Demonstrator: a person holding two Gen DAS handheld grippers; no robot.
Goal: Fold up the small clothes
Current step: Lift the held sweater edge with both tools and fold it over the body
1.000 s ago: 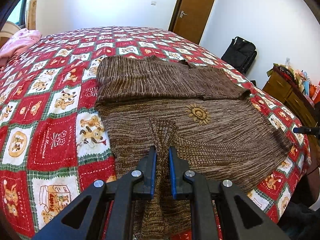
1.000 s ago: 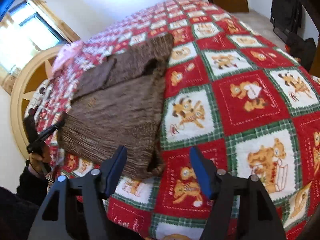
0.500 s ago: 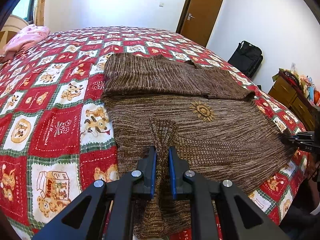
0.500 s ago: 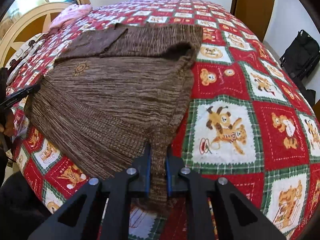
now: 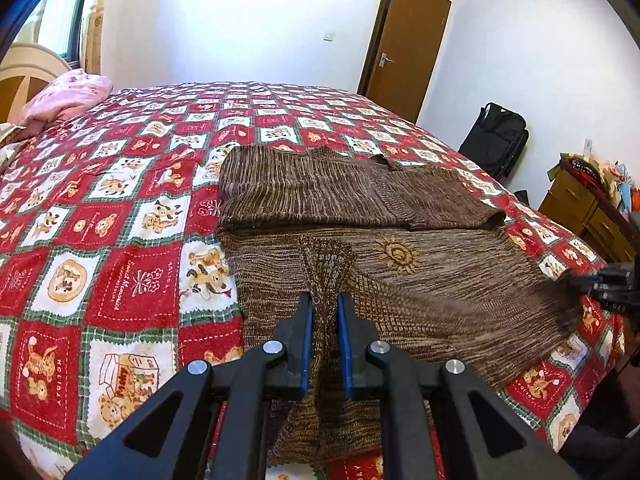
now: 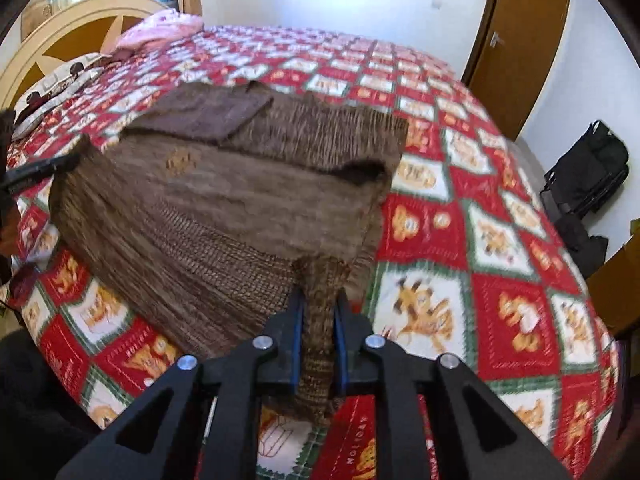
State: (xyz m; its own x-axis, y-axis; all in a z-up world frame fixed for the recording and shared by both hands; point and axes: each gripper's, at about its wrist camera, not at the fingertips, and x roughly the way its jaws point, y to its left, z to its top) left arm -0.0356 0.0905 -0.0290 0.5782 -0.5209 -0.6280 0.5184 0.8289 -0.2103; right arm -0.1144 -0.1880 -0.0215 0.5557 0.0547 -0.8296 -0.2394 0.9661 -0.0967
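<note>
Brown sweater point(image 5: 420, 280) lay flat on the quilt point(image 5: 120, 280), both sleeves already folded across the chest. Left gripper point(image 5: 324, 320) pinched 1 hem corner; right gripper point(image 6: 318, 316) held the other, jaws easing open slightly with knit between. Bottom-to-top fold not yet done.

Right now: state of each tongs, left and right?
Left tongs: shut on the brown sweater, near its hem.
Right tongs: jaws opening slightly, pads on a bunched corner of the brown sweater.
</note>
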